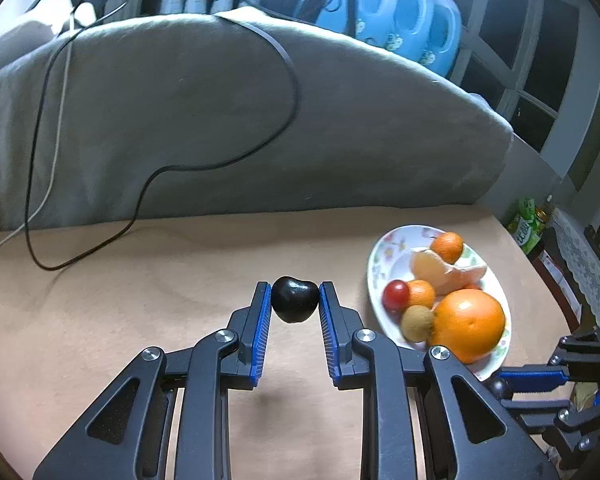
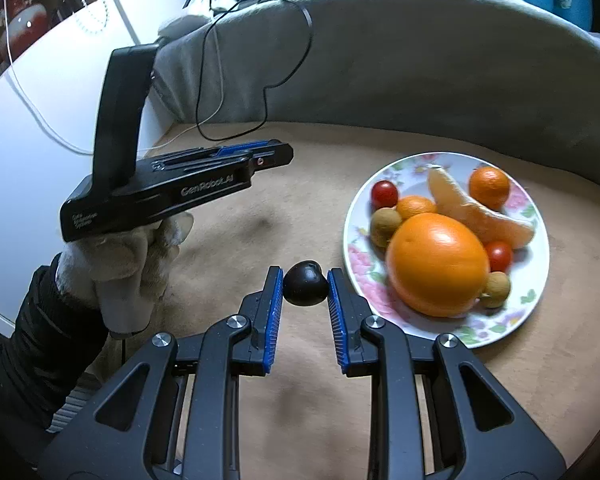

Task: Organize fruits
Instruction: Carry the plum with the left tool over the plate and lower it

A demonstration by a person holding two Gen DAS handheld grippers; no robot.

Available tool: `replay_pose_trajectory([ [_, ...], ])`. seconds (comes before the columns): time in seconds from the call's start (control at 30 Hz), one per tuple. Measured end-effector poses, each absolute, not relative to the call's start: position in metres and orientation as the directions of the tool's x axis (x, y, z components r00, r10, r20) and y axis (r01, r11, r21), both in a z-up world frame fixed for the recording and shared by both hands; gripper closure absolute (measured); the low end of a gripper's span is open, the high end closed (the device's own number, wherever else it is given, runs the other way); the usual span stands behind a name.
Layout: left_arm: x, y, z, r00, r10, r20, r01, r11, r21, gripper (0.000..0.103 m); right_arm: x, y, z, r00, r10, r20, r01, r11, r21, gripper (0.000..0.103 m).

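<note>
Fruits fill a flowered plate (image 2: 536, 240) at the right of the right wrist view: a large orange (image 2: 436, 264), a peeled citrus segment (image 2: 480, 212), two small mandarins, two cherry tomatoes and two brown longans. The plate rests on a tan cloth-covered surface (image 2: 260, 220) in front of a grey cushion (image 2: 400, 72). At lower centre of that view, the right gripper (image 2: 305, 284) is clamped on a dark cherry (image 2: 305, 283), held above the cloth just left of the plate's rim. In the left wrist view, the left gripper (image 1: 295, 300) likewise pinches a second dark cherry (image 1: 294, 299) at centre frame, left of the plate (image 1: 380, 264). A gloved hand (image 2: 128, 264) at left in the right wrist view carries the left gripper. A black cable (image 1: 284, 60) trails over the cushion.
</note>
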State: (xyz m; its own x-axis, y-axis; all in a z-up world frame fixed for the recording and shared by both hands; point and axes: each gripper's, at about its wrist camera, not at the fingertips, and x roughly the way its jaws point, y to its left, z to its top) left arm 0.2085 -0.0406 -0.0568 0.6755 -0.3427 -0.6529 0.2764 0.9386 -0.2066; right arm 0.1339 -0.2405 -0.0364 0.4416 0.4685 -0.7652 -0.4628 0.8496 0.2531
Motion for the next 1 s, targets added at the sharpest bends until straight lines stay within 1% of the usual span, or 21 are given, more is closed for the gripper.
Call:
replay_pose_trajectory([
  [0.17,0.208,-0.059,-0.052,0.677,-0.359,-0.642,0.301,0.932,-0.203,0.081,0.133,-0.252,-0.032,0.460,0.466,-0.756,-0.443,0.858,0.260,0.079],
  [0.57,0.203,-0.076,-0.044,0.676,-0.385,-0.628,0.332,0.920,-0.207,0.081,0.151,-0.273,-0.029,0.505,0.446,-0.739,-0.392,0.881,0.265,0.079],
  [1.0,0.217,-0.096,-0.049,0.642,-0.415,-0.645,0.356,0.906,-0.229,0.081,0.160,-0.306,-0.030,0.545,0.386,-0.744,-0.324,0.916,0.238,0.079],
])
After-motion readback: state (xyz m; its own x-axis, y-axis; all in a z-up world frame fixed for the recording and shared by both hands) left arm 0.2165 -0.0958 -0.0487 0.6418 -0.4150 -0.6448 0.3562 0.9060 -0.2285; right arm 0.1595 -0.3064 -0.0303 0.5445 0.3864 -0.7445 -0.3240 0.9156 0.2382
